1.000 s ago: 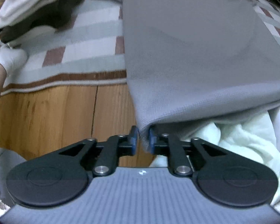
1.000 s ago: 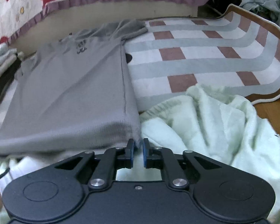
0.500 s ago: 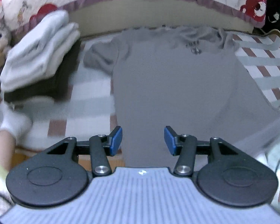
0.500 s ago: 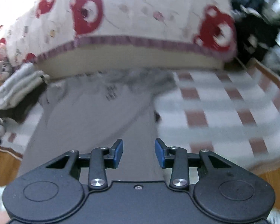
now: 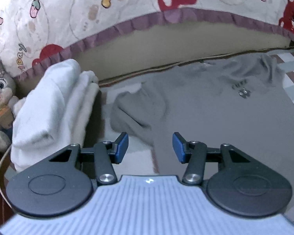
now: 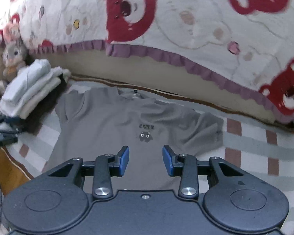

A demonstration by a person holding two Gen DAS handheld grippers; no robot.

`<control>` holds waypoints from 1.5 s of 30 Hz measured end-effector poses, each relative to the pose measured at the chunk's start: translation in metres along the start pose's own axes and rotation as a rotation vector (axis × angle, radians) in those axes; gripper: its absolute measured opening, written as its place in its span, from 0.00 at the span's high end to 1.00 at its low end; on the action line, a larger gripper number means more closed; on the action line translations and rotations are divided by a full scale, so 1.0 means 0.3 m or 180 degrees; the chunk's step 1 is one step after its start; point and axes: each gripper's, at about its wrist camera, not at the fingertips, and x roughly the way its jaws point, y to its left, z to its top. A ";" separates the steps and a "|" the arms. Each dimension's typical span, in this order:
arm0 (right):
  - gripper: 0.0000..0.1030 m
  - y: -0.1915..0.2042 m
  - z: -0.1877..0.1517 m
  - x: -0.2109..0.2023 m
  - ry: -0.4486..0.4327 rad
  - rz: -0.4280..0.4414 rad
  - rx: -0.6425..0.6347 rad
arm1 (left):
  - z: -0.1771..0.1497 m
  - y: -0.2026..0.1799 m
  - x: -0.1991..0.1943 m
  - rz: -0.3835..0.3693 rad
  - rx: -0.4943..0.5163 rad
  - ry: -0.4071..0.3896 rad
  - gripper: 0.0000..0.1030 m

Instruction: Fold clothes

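Grey T-shirt (image 6: 131, 137) spread face-up on a checked rug (image 6: 264, 148), collar at 12 o'clock toward the bed edge.

Shirt lies flat on the rug with both short sleeves out, the one at 9 o'clock rumpled in the left wrist view (image 5: 135, 109); a small dark print reading "CUTE" above a cartoon face (image 6: 146, 132) marks the chest. Left gripper (image 5: 150, 148) and right gripper (image 6: 146, 160) both hover above the lower body of the shirt, blue pads apart, nothing between them. Folded pale clothes (image 5: 49, 113) are stacked at 9 o'clock of the shirt, a plush rabbit (image 6: 11, 56) beyond them.
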 end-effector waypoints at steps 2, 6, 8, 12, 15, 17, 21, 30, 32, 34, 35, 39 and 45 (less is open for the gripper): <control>0.58 0.025 0.040 0.028 0.0110 -0.0063 0.0013 | -0.014 0.035 -0.010 -0.0012 -0.0040 0.0010 0.52; 0.57 0.081 0.055 0.069 0.0380 -0.0121 0.0363 | -0.043 0.092 -0.014 -0.0170 -0.0317 0.0236 0.51; 0.57 0.113 0.028 0.082 0.0479 -0.0067 0.0598 | -0.055 0.116 -0.026 -0.0397 -0.0589 0.0328 0.51; 0.57 0.201 -0.074 0.094 0.0555 0.0216 0.1002 | -0.080 0.122 -0.062 -0.0651 -0.0876 0.0475 0.51; 0.57 0.346 -0.172 0.066 0.0550 0.0412 0.0877 | -0.095 0.094 -0.106 -0.0664 -0.0862 0.0527 0.51; 0.57 0.436 -0.210 0.026 0.0592 0.0541 0.0719 | -0.097 0.080 -0.136 -0.0775 -0.0911 0.0501 0.51; 0.57 0.583 -0.207 -0.135 0.0190 0.0616 0.0442 | -0.091 0.062 -0.184 -0.0861 -0.0950 0.0370 0.49; 0.39 0.551 -0.203 -0.378 -0.0777 0.0138 -0.0122 | -0.085 0.090 -0.145 -0.0522 -0.0901 0.0290 0.46; 0.39 0.490 -0.199 -0.375 -0.0668 0.0055 -0.0127 | -0.068 0.094 -0.129 -0.0528 -0.0947 0.0260 0.46; 0.39 0.437 -0.175 -0.360 -0.0522 -0.0066 -0.0375 | -0.052 0.088 -0.107 -0.0535 -0.0975 0.0204 0.46; 0.38 0.408 -0.162 -0.350 -0.0469 -0.0150 -0.0484 | -0.048 0.083 -0.094 -0.0515 -0.0968 0.0183 0.46; 0.38 0.215 -0.109 -0.253 -0.0250 -0.0385 -0.0495 | -0.031 0.039 -0.011 -0.0362 -0.0860 0.0128 0.46; 0.39 -0.078 -0.177 0.113 0.0731 0.0229 -0.0367 | -0.045 -0.130 0.107 -0.0306 0.0022 0.0365 0.46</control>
